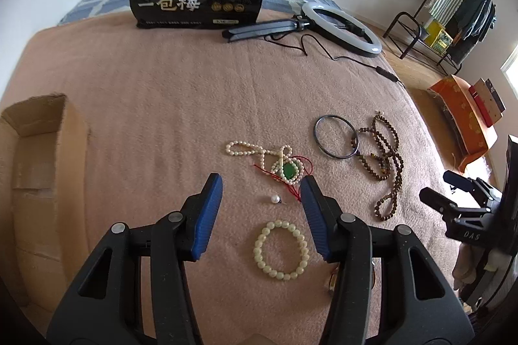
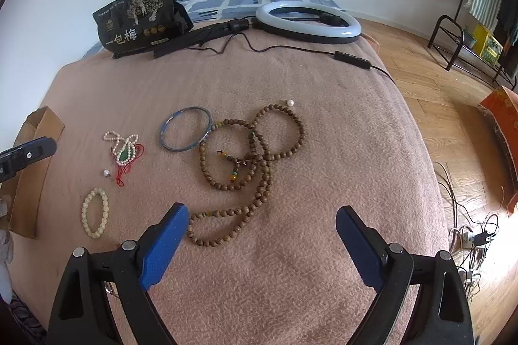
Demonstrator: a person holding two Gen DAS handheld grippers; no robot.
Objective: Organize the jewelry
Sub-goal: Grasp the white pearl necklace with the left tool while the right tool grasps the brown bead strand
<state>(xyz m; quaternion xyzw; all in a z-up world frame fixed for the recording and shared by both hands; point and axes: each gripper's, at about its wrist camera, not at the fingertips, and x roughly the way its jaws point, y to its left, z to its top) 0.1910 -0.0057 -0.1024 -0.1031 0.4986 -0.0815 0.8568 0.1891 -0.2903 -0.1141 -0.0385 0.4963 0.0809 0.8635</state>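
Left gripper (image 1: 260,194) half-spread over the loose pearl (image 1: 275,199), nothing pinched; tiny, round, likely to roll, so squeeze it dead centre; right gripper (image 2: 262,223) wide, empty.

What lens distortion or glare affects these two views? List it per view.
Left wrist view: fisheye bulges the pink blanket, dark vignette in the corners, all sharp. Right wrist view: same bulge, and sunlight blows out the wooden floor at lower right.
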